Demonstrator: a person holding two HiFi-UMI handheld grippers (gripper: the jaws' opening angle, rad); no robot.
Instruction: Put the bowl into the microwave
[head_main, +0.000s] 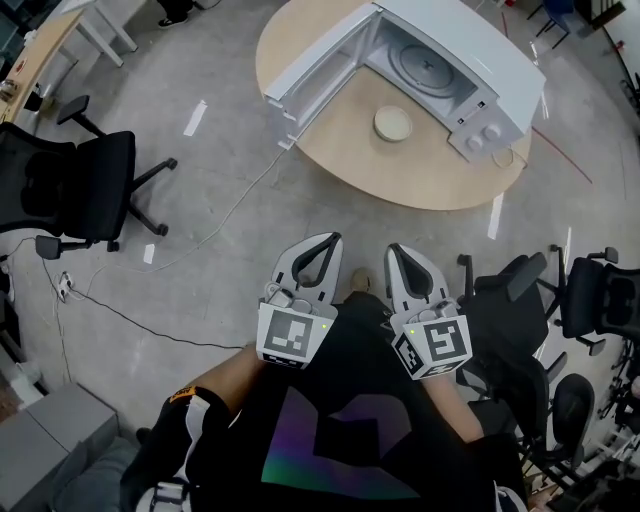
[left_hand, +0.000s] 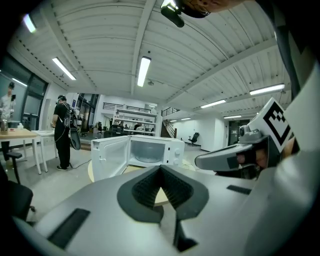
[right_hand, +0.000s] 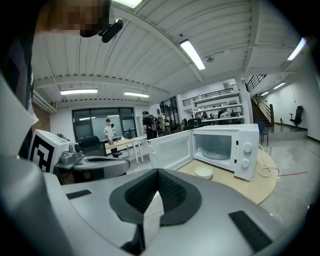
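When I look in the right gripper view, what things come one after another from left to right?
left gripper → microwave door → bowl → microwave knobs → cable

Left gripper (head_main: 322, 250) and right gripper (head_main: 400, 258): lower centre of the head view, side by side, near each other but not touching. Both are held close in front of the torso (head_main: 340, 430). Tips point toward the top of the frame. Each gripper's jaws are closed tip to tip, nothing between them.
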